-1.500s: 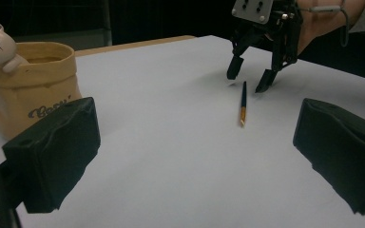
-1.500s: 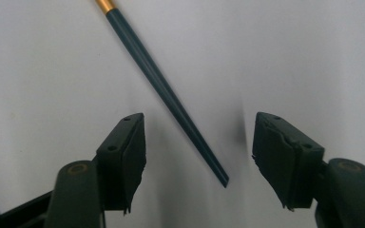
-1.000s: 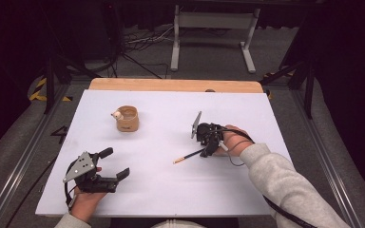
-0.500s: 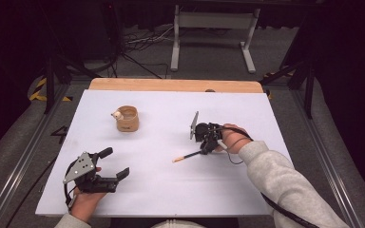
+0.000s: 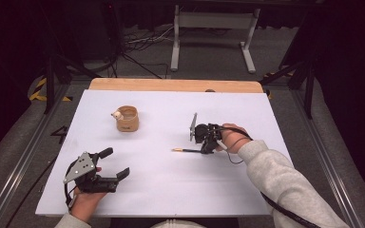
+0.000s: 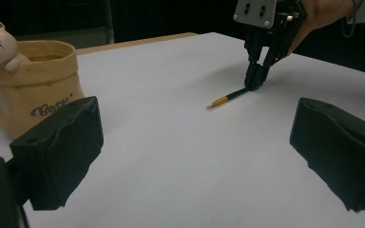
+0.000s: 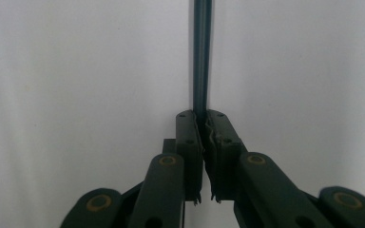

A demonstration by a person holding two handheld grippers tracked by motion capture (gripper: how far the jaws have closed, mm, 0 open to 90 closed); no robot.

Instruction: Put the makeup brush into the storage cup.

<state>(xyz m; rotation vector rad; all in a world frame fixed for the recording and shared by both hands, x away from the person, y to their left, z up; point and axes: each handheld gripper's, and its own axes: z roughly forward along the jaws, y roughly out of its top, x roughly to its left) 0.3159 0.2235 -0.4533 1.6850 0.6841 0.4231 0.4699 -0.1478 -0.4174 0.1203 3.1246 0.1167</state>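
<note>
A dark pencil with a yellow tip (image 5: 187, 150) lies on the white table right of centre. My right gripper (image 5: 207, 149) points down onto its dark end. Its jaws have just been closing, and in the right gripper view the pads (image 7: 188, 135) press on the pencil shaft (image 7: 202, 57), so the right gripper (image 7: 202, 116) is shut on it. The left gripper view shows the same grip: right gripper (image 6: 255, 81), pencil (image 6: 228, 98). My left gripper (image 5: 115, 164) rests at the front left, open, with nothing between its pads (image 6: 57, 147).
A tan cup (image 5: 127, 119) with a small white bear on its rim stands at the back left, seen close in the left gripper view as the tan cup (image 6: 33, 85). The white sheet (image 5: 171, 199) ends at a wooden strip (image 5: 171, 84) at the far edge.
The right gripper's jaws have closed onto the pencil's dark end, and the pencil has swung slightly to lie more level across the table. The left hand has stayed still.
</note>
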